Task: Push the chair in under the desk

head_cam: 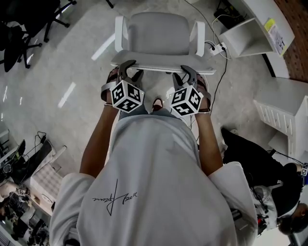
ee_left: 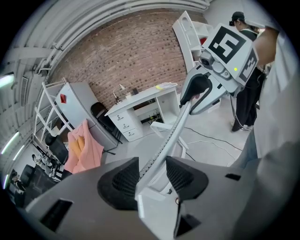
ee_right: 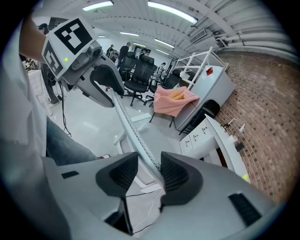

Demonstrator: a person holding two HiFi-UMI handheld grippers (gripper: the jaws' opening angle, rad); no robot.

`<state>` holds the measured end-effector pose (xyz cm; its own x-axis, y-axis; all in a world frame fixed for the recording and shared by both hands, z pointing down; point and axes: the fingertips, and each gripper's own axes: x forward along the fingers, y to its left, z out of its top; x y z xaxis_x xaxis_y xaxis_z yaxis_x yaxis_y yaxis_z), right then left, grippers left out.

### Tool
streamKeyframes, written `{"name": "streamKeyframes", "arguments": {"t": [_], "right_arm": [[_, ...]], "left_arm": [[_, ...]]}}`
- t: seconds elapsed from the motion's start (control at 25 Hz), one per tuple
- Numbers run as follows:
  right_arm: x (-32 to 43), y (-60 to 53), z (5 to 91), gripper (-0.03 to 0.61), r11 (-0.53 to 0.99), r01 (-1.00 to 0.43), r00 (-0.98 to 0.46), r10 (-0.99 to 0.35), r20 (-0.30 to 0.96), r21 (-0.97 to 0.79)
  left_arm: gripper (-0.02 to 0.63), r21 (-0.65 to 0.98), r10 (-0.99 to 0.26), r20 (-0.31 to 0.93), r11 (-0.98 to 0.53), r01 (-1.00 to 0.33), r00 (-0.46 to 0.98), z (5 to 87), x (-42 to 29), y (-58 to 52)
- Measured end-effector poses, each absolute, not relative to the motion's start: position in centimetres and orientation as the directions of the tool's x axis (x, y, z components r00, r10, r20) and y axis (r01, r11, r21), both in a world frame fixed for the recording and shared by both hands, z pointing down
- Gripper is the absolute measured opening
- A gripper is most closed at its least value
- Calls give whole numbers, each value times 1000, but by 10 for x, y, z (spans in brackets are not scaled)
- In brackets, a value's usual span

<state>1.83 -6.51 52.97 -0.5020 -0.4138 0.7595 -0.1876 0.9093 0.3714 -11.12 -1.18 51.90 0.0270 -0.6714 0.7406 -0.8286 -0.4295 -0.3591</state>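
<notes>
- Nearest, the left gripper [head_cam: 124,69] and the right gripper [head_cam: 190,72] sit side by side, both angled down and away from the person. Each is at the near edge of the chair [head_cam: 156,33].
- The left gripper's jaws stand wide and straddle the backrest's top edge [ee_left: 168,140]. The thin rim runs between the pads without being clamped.
- The right gripper's jaws are likewise apart around the same edge [ee_right: 129,126], which lies against the right-hand pad with a gap on the other side.
- That edge runs left to right across both grippers, so neither hand is nearer. The seat lies beyond it, on the far side.
- The desk [head_cam: 260,14] stands farther off and to the right, against the brick wall, well apart from the chair.
- The push therefore probably needs to go away and rightward, with the left hand leading to swing the chair round.
- A power strip [head_cam: 217,47] and its cable lie on the floor just right of the chair and could catch the castors.
</notes>
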Motion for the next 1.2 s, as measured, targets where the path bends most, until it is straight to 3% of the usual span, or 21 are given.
{"name": "streamKeyframes", "arguments": {"t": [1.2], "right_arm": [[-34, -135, 532, 175, 824, -414, -352, -537, 767, 388]], "left_arm": [[173, -317, -631, 733, -649, -691, 256, 520, -173, -109]]}}
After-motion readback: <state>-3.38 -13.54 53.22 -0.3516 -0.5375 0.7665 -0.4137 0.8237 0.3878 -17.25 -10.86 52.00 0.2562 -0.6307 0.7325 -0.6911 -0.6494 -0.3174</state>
